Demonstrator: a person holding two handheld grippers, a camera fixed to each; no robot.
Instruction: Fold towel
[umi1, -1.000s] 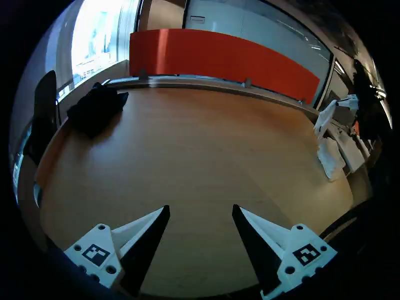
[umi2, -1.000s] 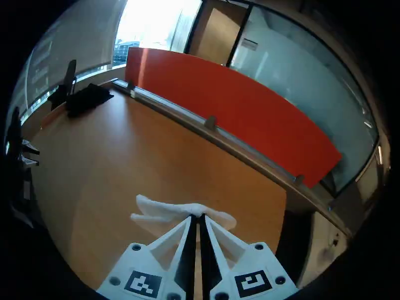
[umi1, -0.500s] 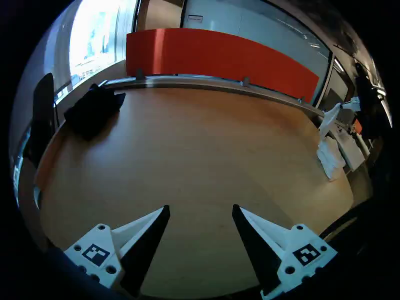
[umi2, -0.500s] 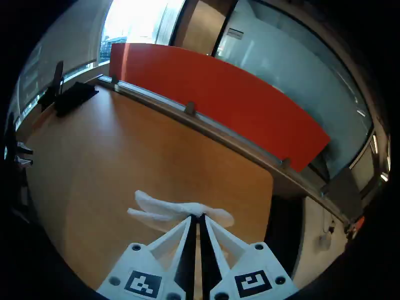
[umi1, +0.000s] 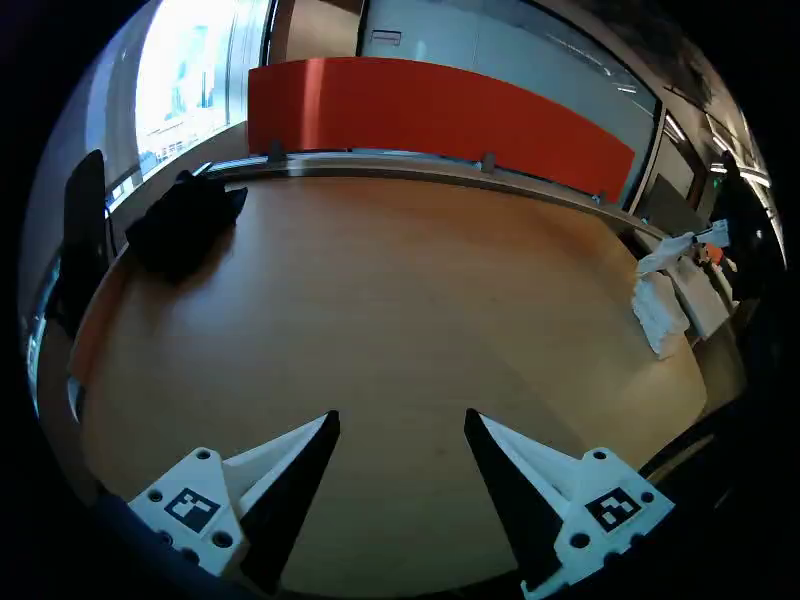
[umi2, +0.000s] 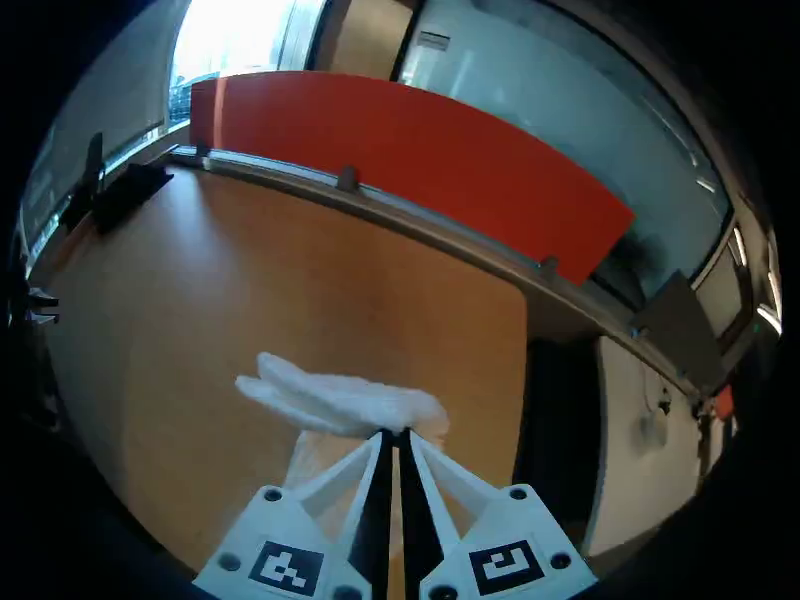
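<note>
In the right gripper view a white towel bunches just ahead of my right gripper, whose fingers are shut on its edge; a thin layer of it hangs below toward the wooden table. The left gripper view shows the same towel as a small pile at the table's far right edge, one end raised by the distant right gripper. My left gripper is open above bare wood, holding nothing, well apart from the towel.
A black bag lies at the table's back left corner, also from the other side. An orange partition and a metal rail run along the back edge. A dark chair stands left of the table.
The right gripper has swung right with the towel, which now spreads wider and hangs lower in front of it. The left gripper has hardly moved and stays open.
</note>
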